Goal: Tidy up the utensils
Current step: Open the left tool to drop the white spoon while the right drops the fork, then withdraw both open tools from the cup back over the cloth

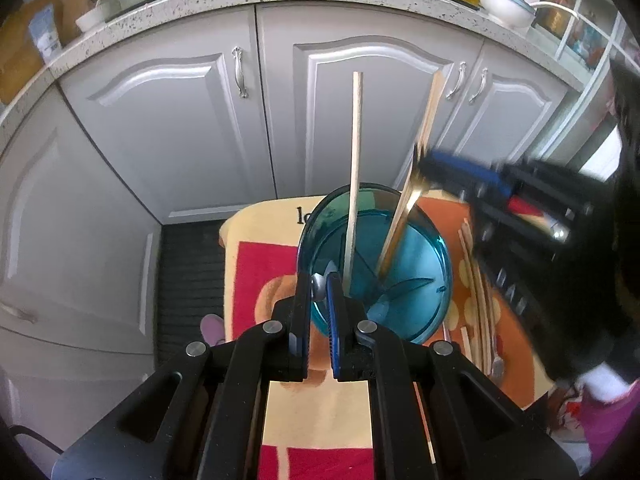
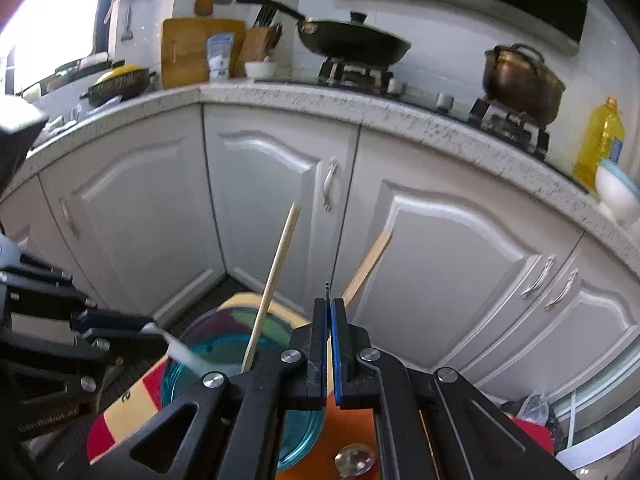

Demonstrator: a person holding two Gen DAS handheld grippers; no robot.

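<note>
Chopsticks (image 1: 354,184) stand in the blue cup (image 1: 432,280) at centre frame, the left gripper (image 1: 320,284) clenched on a metal spoon (image 1: 318,285) at its rim, the right gripper (image 2: 329,308) clenched on a thin dark utensil (image 2: 327,289), while more chopsticks (image 1: 476,292) lie on the surface (image 1: 320,412) lower right, seemingly unsorted.

chopsticks in cup (image 1: 354,184): 2 | blue cup (image 1: 432,276): 1 | hand-held grippers (image 1: 320,292): 2

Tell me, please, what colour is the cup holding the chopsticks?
Translucent blue cup, clearest in the left wrist view.

A black wok (image 2: 354,42), copper pot (image 2: 520,80) and oil bottle (image 2: 600,140) stand on the counter (image 2: 320,100).
</note>
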